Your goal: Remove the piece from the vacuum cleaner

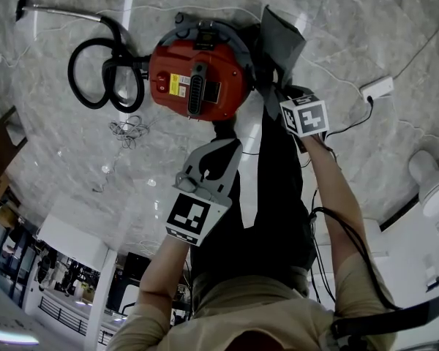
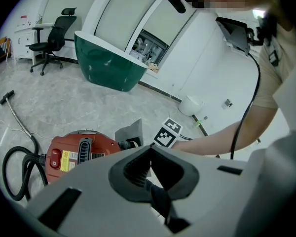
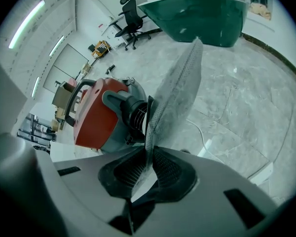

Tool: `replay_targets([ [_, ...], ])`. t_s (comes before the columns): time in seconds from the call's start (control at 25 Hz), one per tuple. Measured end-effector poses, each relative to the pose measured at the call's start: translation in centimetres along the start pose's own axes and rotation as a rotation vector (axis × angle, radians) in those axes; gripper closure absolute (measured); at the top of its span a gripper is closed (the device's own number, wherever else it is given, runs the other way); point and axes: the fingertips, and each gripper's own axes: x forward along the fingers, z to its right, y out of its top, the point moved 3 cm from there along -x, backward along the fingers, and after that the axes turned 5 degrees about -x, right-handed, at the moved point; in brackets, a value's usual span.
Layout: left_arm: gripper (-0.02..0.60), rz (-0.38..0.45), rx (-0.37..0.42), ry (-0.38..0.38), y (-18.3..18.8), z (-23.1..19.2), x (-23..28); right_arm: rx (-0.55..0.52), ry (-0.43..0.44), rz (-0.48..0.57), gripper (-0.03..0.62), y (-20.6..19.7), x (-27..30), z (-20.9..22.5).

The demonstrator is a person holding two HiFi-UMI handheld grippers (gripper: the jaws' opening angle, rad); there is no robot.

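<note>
Pinching a grey perforated fabric piece (image 3: 178, 90) by its lower edge, the right gripper (image 3: 149, 151) had its two jaws pressed nearly together on the thin sheet, with the ribbed black pads clamped against both faces. The sheet rose straight ahead of those jaws and fanned out wider toward its far end. Just ahead and to the left of this gripper sat the red round vacuum cleaner (image 3: 91, 115) on the pale marble floor (image 3: 246, 98), its black ribbed port facing the held sheet and lying close beside it; whether the sheet was still joined to the port could not be told. The left gripper (image 2: 149, 151) hung behind the other, nearer the person's body, with its jaws together at the tips and nothing between them, pointed toward the same machine. Beyond the cleaner, on the side away from the right gripper, a black corrugated hose (image 1: 95, 72) looped on the floor and ran off into a thin wand. Far ahead of the right gripper stood a dark green curved counter (image 3: 207, 11), and to its left a black office chair (image 3: 130, 14).
</note>
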Motion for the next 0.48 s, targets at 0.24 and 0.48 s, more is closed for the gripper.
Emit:
replay_targets([
  [0.24, 0.588, -0.005, -0.002, -0.004, -0.30, 0.22, 0.13, 0.050, 0.030, 0.032, 0.542, -0.34, -0.12, 0.37],
  [0.48, 0.588, -0.009, -0.007, 0.000, -0.46, -0.07, 0.12, -0.003, 0.019, 0.015, 0.553, -0.72, 0.02, 0.88],
])
